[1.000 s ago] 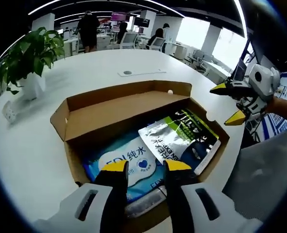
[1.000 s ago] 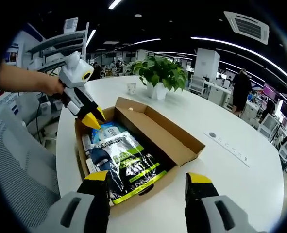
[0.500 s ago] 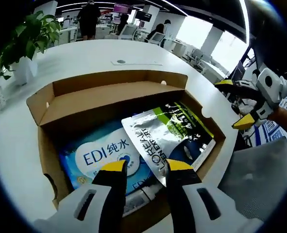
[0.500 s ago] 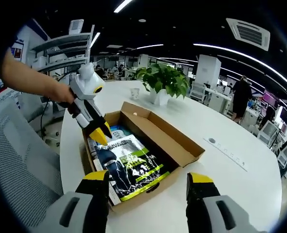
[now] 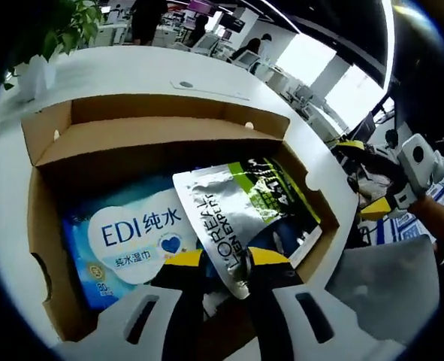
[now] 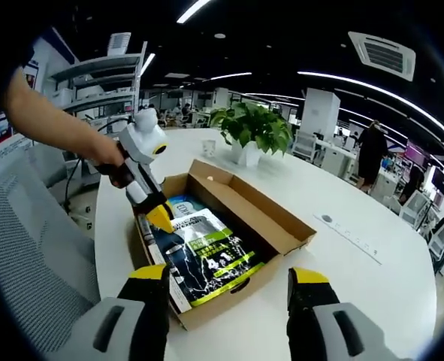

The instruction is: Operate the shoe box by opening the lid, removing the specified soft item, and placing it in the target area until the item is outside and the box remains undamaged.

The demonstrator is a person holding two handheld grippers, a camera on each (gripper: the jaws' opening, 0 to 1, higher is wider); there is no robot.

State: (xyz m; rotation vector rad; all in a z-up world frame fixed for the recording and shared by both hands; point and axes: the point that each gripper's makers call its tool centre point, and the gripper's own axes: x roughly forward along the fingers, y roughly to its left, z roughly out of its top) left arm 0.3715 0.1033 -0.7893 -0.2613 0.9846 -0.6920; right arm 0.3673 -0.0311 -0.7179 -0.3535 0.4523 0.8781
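In the left gripper view, our left gripper (image 5: 225, 259) sits nearest, its yellow-tipped jaws a little apart with the bottom corner of the silver pouch (image 5: 237, 214) lying between them; we cannot tell whether they actually pinch it. The pouch (silver with green and black print) lies tilted inside the open cardboard box (image 5: 49, 226), overlapping the right edge of the blue wipes pack (image 5: 128, 237), which lies flat on the left of the box floor. The box lid (image 5: 161, 120) is folded back on the far side. To the right, past the box wall, our right gripper (image 5: 368, 177) hangs in the air with its yellow tips spread wide and nothing between them, a hand (image 5: 439, 222) behind it.

In the right gripper view, our right gripper's (image 6: 229, 282) own jaws rise at the near edge, spread wide and empty, just short of the box (image 6: 282, 233). The box rests on the white table (image 6: 342, 301), near its left edge. Inside it the pouch (image 6: 206, 256) fills the near part, and a corner of the wipes pack (image 6: 182, 203) shows beyond it. The left gripper (image 6: 161, 219) dips into the left end of the box, its tips down at the pouch's edge, held by a hand (image 6: 113, 162). Farther along the table stands a potted plant (image 6: 253, 128) beside a small white cup (image 6: 208, 143).
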